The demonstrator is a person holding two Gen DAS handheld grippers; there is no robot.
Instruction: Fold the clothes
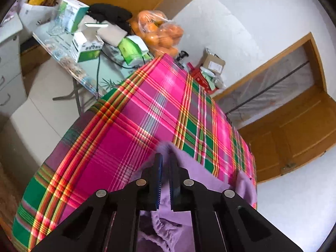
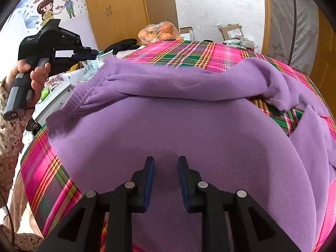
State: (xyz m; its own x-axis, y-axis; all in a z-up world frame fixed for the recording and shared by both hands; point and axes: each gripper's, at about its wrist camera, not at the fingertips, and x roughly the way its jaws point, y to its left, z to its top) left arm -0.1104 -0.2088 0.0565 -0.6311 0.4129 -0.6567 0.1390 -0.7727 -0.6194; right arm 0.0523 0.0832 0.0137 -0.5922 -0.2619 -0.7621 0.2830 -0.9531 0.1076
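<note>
A purple fleece garment lies spread on a table covered with a pink and green plaid cloth. Its elastic hem is lifted and folded over toward the middle. In the left wrist view my left gripper is shut on the purple garment, with fabric bunched between and below the pads. The right wrist view shows that left gripper at the hem's upper left corner, held by a hand. My right gripper hovers open over the near part of the garment, and nothing is pinched between its pads.
A side table behind the plaid cloth carries green and white boxes, a cable and a bag of oranges. Cardboard boxes sit on the floor beyond. A wooden cabinet and a door line the walls.
</note>
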